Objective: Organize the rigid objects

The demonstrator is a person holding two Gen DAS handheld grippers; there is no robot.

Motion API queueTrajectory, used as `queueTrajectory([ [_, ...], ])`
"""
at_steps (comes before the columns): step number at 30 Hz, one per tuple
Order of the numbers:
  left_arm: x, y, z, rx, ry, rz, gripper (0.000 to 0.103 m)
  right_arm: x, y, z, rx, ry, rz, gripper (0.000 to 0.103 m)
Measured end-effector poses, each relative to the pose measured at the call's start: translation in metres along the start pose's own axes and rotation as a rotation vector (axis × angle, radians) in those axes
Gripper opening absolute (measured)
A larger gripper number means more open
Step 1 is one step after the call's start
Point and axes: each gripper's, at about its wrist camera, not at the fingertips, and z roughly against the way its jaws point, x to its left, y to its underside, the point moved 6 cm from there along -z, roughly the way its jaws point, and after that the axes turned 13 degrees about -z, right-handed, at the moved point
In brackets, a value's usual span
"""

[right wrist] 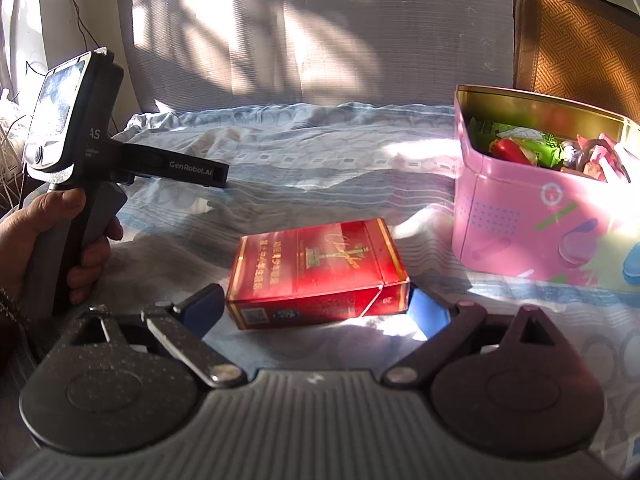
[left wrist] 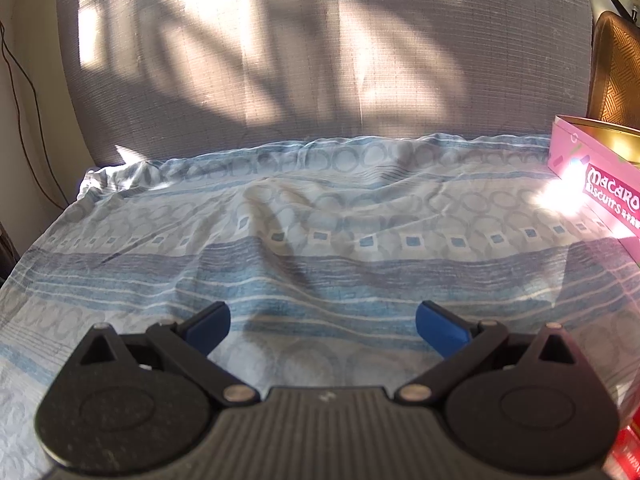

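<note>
A red cigarette box point(right wrist: 316, 272) lies flat on the blue patterned sheet point(right wrist: 320, 160). My right gripper point(right wrist: 316, 312) is open, its blue pads either side of the box's near end, just short of it. A pink tin point(right wrist: 532, 216) stands open at the right, filled with several small packets. It also shows at the right edge of the left wrist view point(left wrist: 600, 184). My left gripper point(left wrist: 322, 328) is open and empty above bare sheet point(left wrist: 280, 240). Its body point(right wrist: 80, 152), held by a hand, shows at the left of the right wrist view.
A grey woven backrest point(left wrist: 320, 60) rises behind the sheet. A brown woven cushion point(right wrist: 576, 40) stands behind the tin. A red object point(left wrist: 630, 456) shows at the bottom right corner of the left wrist view. Thin cables hang at the far left.
</note>
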Motion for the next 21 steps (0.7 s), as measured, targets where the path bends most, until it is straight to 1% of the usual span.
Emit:
queueTrajectory([
  [9,-0.012,-0.002,0.004,-0.009,-0.071,-0.093,0.102,0.000,-0.001,-0.001,-0.012,0.039,0.007,0.093],
  [21,-0.014,-0.004,0.006,-0.026,-0.071,-0.112,0.102,0.003,-0.001,0.000,-0.020,0.069,0.019,0.092],
])
